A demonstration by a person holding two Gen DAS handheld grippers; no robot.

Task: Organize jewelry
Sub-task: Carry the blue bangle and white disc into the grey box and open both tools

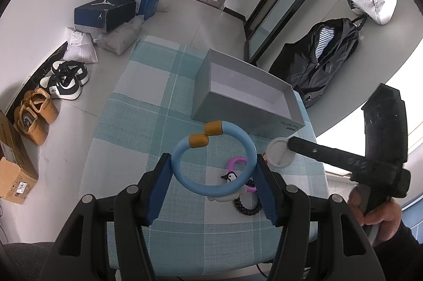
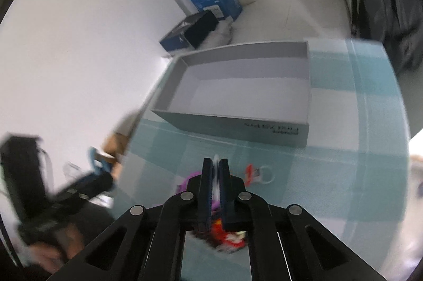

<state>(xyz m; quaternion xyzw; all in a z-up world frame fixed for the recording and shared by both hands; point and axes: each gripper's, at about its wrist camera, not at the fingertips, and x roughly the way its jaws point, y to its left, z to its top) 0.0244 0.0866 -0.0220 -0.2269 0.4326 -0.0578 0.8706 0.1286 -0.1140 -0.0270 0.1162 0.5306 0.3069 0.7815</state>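
Ahead of both tongs, on the blue-and-white checked tablecloth (image 1: pixel 148 106), sits the grey open-topped cardboard box (image 1: pixel 238 106), nothing visible inside it, its long side running across my right tong's view and diagonally across my left's. That box is where I judge both pieces must go, so the bearing matters: from either tong it lies forward and beyond, with a strip of bare cloth between. My left tongs (image 1: pixel 214 172) stand part-spread, pads pressing the outer sides of a pale blue rigid bangle with two mustard-yellow end caps (image 1: pixel 215 162), its ring roughly flat, gap end facing the box. My right tongs (image 2: pixel 216 170) are pressed nearly together on the thin edge of a white round disc-like piece (image 1: pixel 279 154), held edge-on; I cannot tell exactly what it is. In the left view that disc hangs just short of the box's near corner, so the right hand looks the nearer one. Left on the cloth below: a pink ring with a small penguin charm (image 1: pixel 232 174), a black coiled hair tie (image 1: pixel 247 208), and a red-tagged clear ring (image 2: pixel 257 175), blurred.
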